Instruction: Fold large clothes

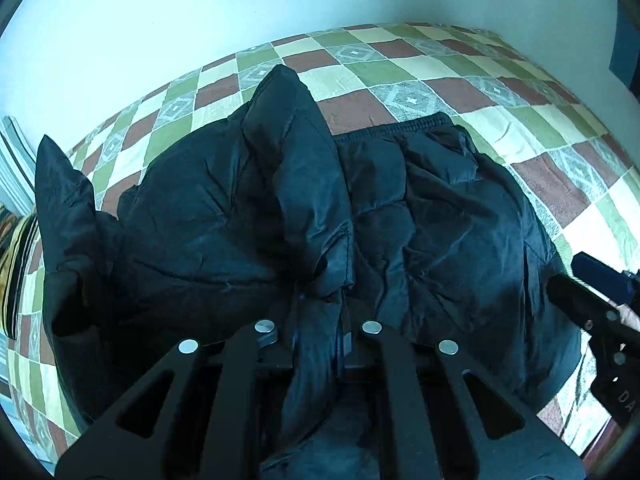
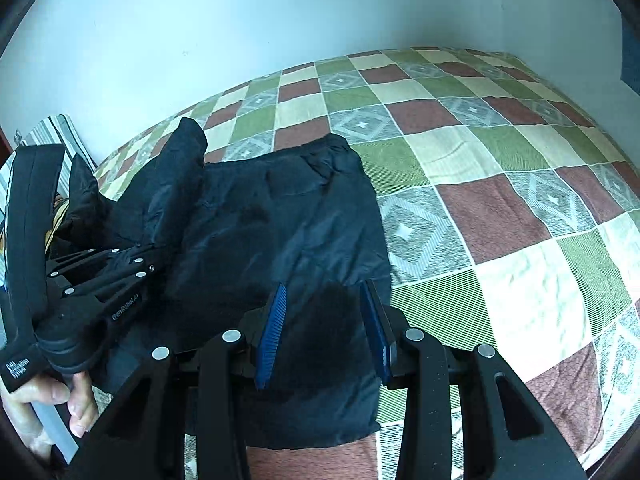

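Note:
A black puffer jacket [image 1: 440, 220] lies partly folded on a checked bedspread [image 1: 400, 64]. In the left wrist view, my left gripper [image 1: 326, 340] is shut on a bunched fold of the jacket near its middle, and a sleeve [image 1: 288, 128] is draped over the body. In the right wrist view, the jacket [image 2: 280, 220] lies flat and my right gripper [image 2: 326, 312] is open, with its blue pads [image 2: 272, 328] on either side of the jacket's near right part. The left gripper also shows in the right wrist view [image 2: 148, 264], pinching the cloth.
The bedspread [image 2: 500, 200] stretches far to the right. A pale wall [image 2: 280, 20] runs along the bed's far side. A striped pillow [image 2: 56, 132] lies at the left end. A hand [image 2: 60, 400] holds the left gripper's handle.

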Tool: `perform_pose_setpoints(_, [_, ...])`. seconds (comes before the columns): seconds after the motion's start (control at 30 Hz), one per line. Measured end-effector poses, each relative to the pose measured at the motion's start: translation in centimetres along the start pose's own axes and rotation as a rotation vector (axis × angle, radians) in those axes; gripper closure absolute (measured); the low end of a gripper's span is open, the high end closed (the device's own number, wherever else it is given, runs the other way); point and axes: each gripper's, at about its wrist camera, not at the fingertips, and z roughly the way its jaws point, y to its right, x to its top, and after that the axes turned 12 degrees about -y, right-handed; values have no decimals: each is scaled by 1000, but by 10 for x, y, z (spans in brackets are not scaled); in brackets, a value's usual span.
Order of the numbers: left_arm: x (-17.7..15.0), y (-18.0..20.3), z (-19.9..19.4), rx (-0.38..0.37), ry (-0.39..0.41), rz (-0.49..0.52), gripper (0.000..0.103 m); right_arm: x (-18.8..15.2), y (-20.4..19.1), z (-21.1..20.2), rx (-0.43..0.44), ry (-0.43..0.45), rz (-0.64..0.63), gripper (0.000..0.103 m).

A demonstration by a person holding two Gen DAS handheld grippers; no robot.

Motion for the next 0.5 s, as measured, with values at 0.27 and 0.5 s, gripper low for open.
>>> perform_pose_setpoints(0.27, [-7,26,5,-11,36,47,93,6,14,-4,-15,4,22,64])
perform_pose_setpoints(0.5, [-3,52,4,-37,56,87,93,8,25,-4,-32,2,43,63])
